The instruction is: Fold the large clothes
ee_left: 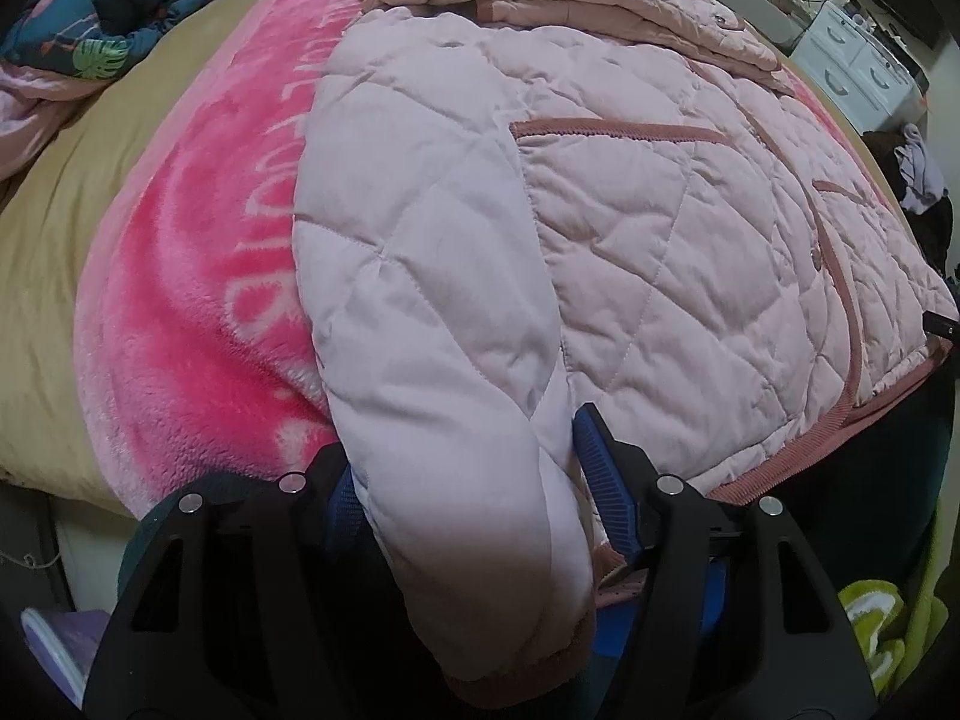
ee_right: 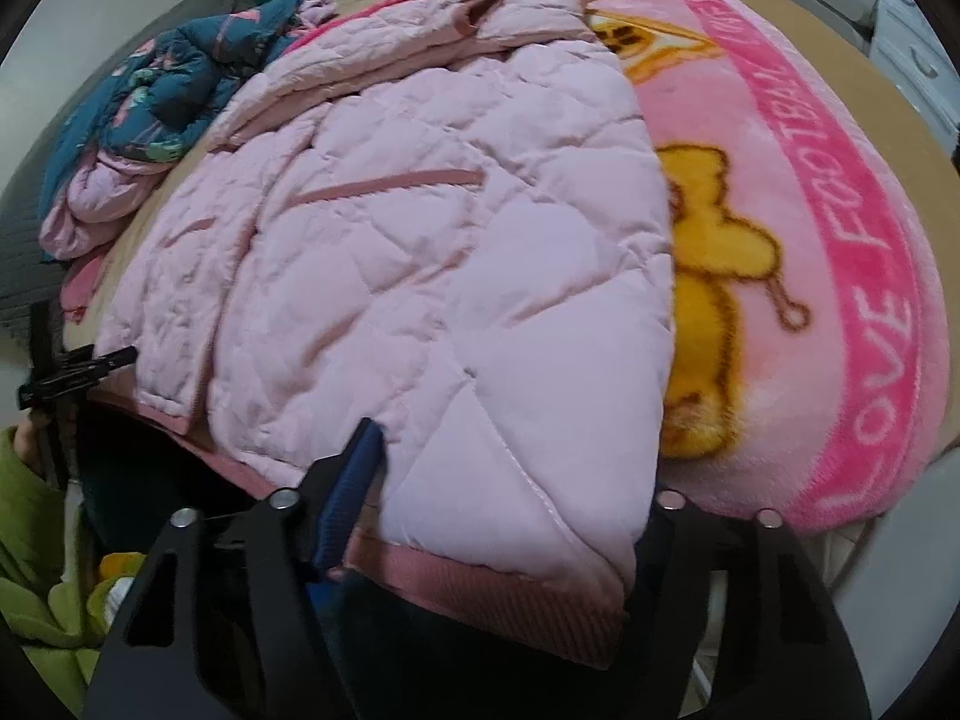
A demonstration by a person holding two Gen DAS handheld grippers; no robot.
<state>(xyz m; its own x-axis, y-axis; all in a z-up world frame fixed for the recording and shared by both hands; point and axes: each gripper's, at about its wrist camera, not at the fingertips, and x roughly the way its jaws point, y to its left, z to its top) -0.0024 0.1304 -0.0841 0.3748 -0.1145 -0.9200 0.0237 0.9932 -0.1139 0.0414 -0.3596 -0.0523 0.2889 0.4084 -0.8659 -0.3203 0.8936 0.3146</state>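
Jacket atop pink blanket

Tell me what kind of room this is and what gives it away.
Most likely a bedroom at home. The pink quilted jacket lies on a fleece blanket spread over a bed with a tan sheet. More clothes are piled at the far side, and a white drawer unit stands beyond.

Both views sit low at the near edge of the bed, very close, facing across it. The left wrist view looks from the pink quilted jacket's left side, the right wrist view from its right; they share the jacket and the pink blanket.
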